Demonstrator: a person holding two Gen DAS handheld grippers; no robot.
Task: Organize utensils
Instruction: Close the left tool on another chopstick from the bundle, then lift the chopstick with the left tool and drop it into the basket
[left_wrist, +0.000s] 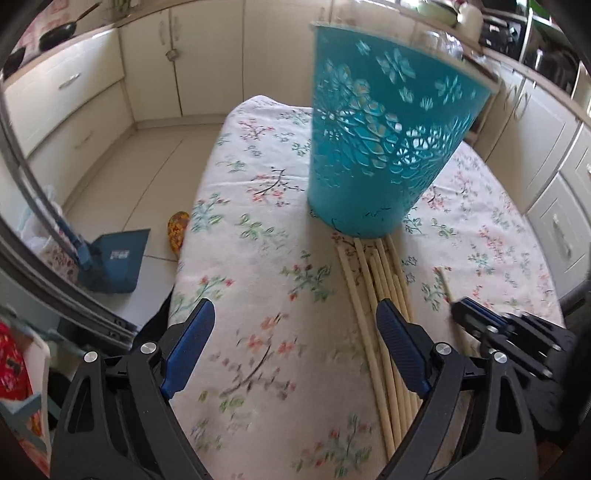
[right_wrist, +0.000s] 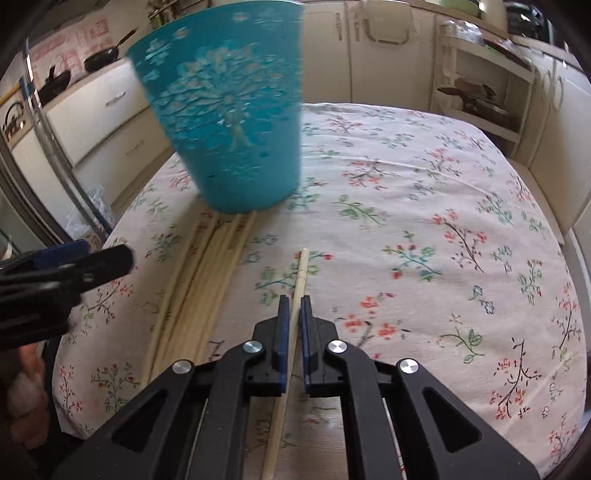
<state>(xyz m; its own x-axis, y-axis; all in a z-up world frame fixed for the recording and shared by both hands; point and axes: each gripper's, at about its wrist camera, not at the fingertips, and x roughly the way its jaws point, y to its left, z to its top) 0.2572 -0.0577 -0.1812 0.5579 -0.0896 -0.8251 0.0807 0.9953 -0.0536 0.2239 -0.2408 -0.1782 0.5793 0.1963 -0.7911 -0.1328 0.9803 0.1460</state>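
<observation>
A teal perforated holder (left_wrist: 384, 136) stands upright on the floral tablecloth; it also shows in the right wrist view (right_wrist: 232, 122). A bundle of several wooden chopsticks (left_wrist: 376, 295) lies flat in front of it, also seen in the right wrist view (right_wrist: 199, 280). My left gripper (left_wrist: 295, 317) is open and empty, its right finger over the bundle. My right gripper (right_wrist: 294, 306) is shut on a single chopstick (right_wrist: 300, 273) that points toward the holder, to the right of the bundle. The right gripper shows in the left wrist view (left_wrist: 491, 325).
The table (right_wrist: 461, 206) is covered by a floral cloth. White kitchen cabinets (left_wrist: 74, 103) surround it. A blue dustpan (left_wrist: 110, 262) stands on the floor at left. An open shelf (right_wrist: 480, 96) holds dishes at back right.
</observation>
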